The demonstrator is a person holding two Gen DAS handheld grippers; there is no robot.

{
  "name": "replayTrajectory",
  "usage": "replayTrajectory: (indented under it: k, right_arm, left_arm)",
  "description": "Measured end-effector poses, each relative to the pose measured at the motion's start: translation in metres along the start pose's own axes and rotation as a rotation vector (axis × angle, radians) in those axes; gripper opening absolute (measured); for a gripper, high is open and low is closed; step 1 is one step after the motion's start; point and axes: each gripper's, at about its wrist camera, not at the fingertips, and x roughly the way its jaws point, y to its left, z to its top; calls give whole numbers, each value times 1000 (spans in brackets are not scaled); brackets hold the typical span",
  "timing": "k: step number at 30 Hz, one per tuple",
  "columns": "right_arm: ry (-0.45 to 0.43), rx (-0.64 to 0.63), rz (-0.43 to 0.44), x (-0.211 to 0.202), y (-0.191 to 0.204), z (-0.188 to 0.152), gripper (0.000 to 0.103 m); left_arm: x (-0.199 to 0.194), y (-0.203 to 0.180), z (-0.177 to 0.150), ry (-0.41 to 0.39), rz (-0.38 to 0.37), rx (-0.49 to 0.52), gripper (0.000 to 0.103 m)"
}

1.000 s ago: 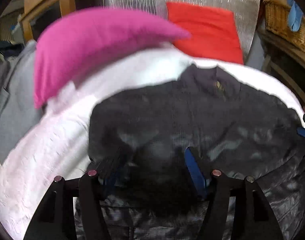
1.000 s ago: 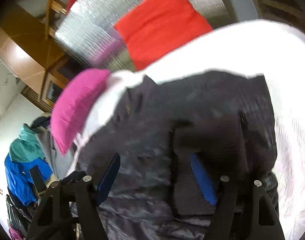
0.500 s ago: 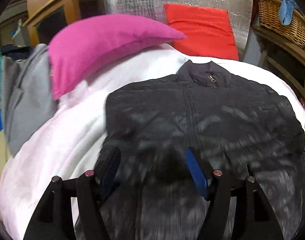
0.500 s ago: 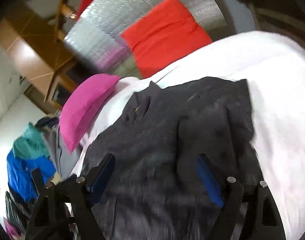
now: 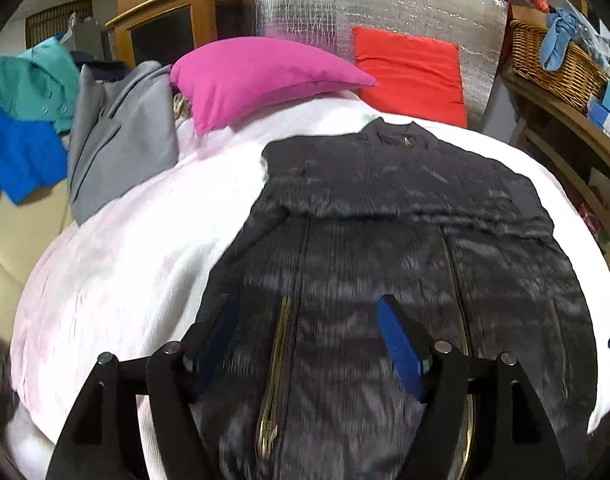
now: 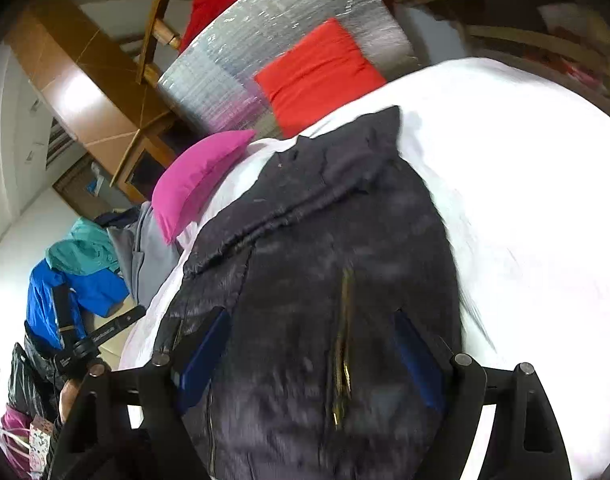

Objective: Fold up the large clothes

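A large black zip-up jacket (image 5: 405,216) lies face up on a white bed (image 5: 117,264), collar at the far end, both sleeves folded across the chest. It also shows in the right wrist view (image 6: 325,264). My left gripper (image 5: 305,320) is open and empty above the jacket's lower left part, by a gold pocket zip (image 5: 277,368). My right gripper (image 6: 311,334) is open and empty above the jacket's lower right part, over a gold zip (image 6: 343,340). The jacket's hem is hidden below both views.
A pink pillow (image 5: 261,76) and a red cushion (image 5: 409,76) lie at the bed's head against a silver foil panel (image 5: 385,4). Grey (image 5: 121,136), teal and blue clothes (image 5: 21,152) are piled left of the bed. A wicker basket (image 5: 553,64) stands on a wooden shelf at the right.
Both grippers have drawn back and up from the jacket's upper part toward its lower half. More of the jacket and room shows now. Both stayed open.
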Motion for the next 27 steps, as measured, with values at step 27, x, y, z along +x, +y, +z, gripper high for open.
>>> replayTrajectory:
  k: [27]
  right_arm:
    - [-1, 55, -15, -2, -38, 20, 86]
  left_arm:
    - [19, 24, -51, 68, -15, -62, 75]
